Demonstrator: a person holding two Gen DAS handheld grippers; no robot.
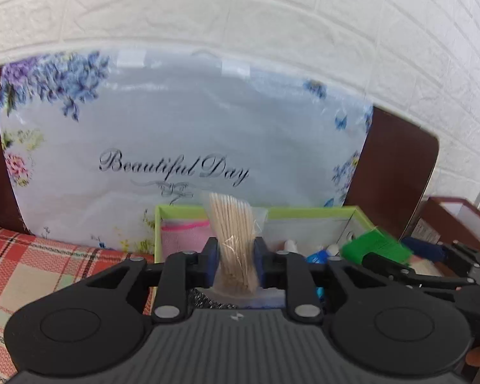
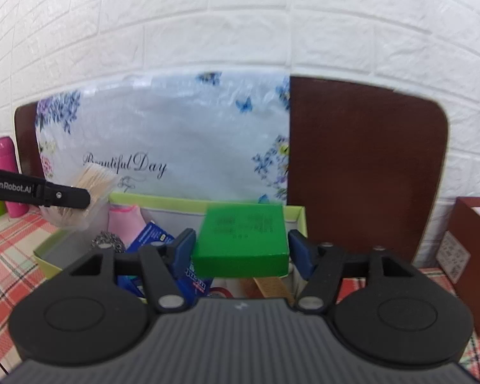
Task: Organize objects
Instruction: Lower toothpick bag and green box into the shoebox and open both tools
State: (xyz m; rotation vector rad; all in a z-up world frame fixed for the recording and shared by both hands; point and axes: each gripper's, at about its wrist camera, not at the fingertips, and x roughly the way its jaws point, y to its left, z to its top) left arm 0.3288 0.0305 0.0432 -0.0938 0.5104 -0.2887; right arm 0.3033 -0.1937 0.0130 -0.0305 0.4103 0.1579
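The left gripper [image 1: 235, 257] has its blue-padded jaws clamped on a clear plastic bag of thin wooden sticks [image 1: 232, 240], held upright at the centre of the left wrist view, above the near edge of the open lime-green cardboard box [image 1: 310, 212]. The bundle looks very light and the film slippery and soft, so I judge a mid-length hold, as now, is safest; pinching near the loose top would let it sag or slide. In the right wrist view, the right gripper [image 2: 241, 249] has its jaws closed on the side faces of a flat green rectangular box [image 2: 243, 240], lifted at frame centre over the same lime-green box. It appears stiff and light, well suited to this side grip. Below lie a metal scouring ball [image 2: 107, 241], a pink cloth [image 2: 123, 220] and blue packets [image 2: 150, 236]. A brown box [image 2: 473, 256] sits at the right edge on the red plaid tablecloth [image 2: 6, 256].
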